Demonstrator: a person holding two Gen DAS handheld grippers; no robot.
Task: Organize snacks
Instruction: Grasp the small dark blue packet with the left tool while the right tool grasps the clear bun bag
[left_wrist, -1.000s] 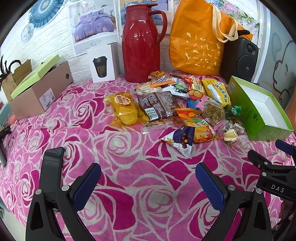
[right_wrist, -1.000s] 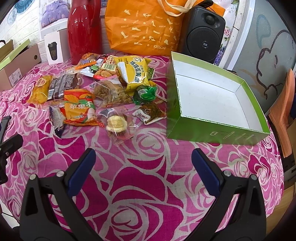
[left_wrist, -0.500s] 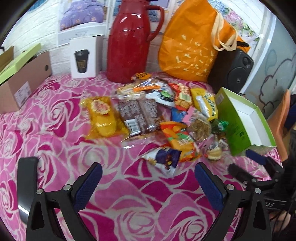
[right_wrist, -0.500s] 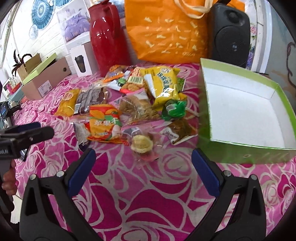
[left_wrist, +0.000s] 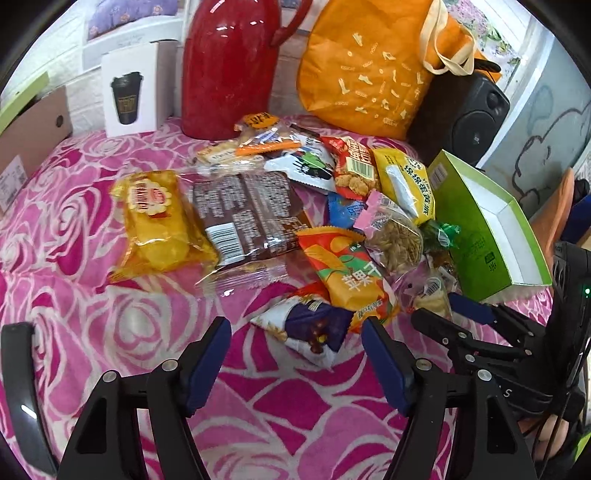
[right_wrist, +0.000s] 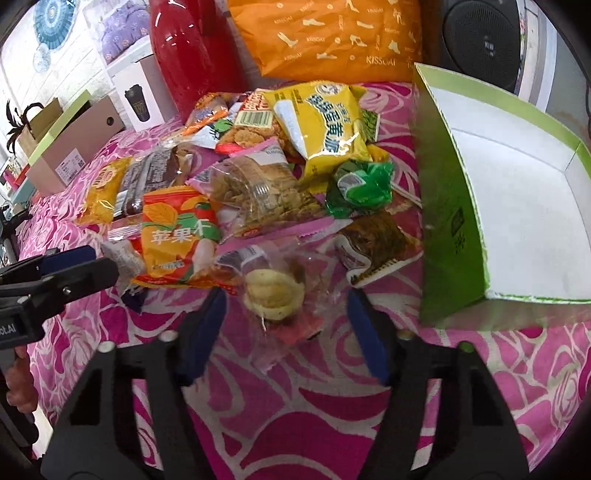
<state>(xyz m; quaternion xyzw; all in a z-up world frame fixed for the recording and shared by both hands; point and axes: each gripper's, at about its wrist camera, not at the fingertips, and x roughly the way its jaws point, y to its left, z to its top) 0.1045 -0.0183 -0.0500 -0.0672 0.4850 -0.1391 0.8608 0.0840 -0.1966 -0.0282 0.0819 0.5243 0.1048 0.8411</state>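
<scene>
A heap of snack packets lies on the pink rose cloth (left_wrist: 110, 317). My left gripper (left_wrist: 295, 336) is open, its fingers on either side of a dark blue and white packet (left_wrist: 314, 328); an orange packet (left_wrist: 343, 273) lies just behind. My right gripper (right_wrist: 286, 308) is open around a clear bag holding a pale round pastry (right_wrist: 273, 291). The empty green box with a white inside (right_wrist: 517, 192) stands to the right of the heap; it is the green box (left_wrist: 476, 229) in the left wrist view. A yellow packet (right_wrist: 325, 122) and a green wrapped sweet (right_wrist: 364, 184) lie further back.
A red thermos jug (left_wrist: 229, 66), an orange tote bag (left_wrist: 369, 70) and a black speaker (left_wrist: 472, 110) stand along the back. A white cup carton (left_wrist: 133, 92) and a cardboard box (right_wrist: 74, 144) sit at the back left. A hand (right_wrist: 18, 384) holds the left gripper.
Both grippers have moved forward and down toward the heap. The left now straddles the dark blue packet and the right straddles the clear pastry bag. Both have narrowed somewhat.
</scene>
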